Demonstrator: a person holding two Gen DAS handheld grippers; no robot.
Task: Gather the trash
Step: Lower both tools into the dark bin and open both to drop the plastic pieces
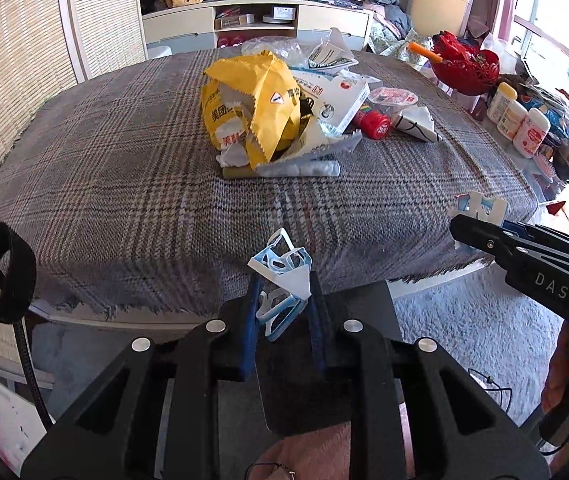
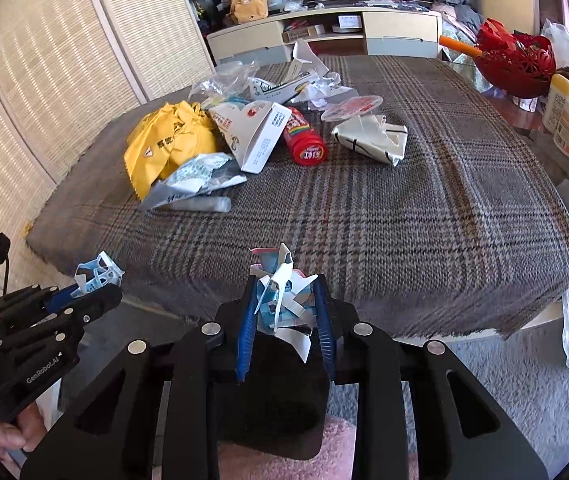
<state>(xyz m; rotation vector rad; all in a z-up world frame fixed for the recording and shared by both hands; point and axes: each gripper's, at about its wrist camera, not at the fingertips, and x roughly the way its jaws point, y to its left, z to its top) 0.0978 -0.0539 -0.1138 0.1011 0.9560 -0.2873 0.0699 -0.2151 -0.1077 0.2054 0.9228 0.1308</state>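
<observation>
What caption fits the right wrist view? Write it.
Right gripper clamps crumpled blue-white scrap at the plaid cloth's near edge; yellow bag pile beyond.

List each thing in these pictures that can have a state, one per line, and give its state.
Left tongs: shut on a blue-white paper scrap.
Right tongs: shut on a crumpled paper scrap.
Yellow bag: crumpled, lying on the plaid cloth.
White carton: opened, on its side.
Red bottle: capped, lying down.
Red basket: upright.
</observation>
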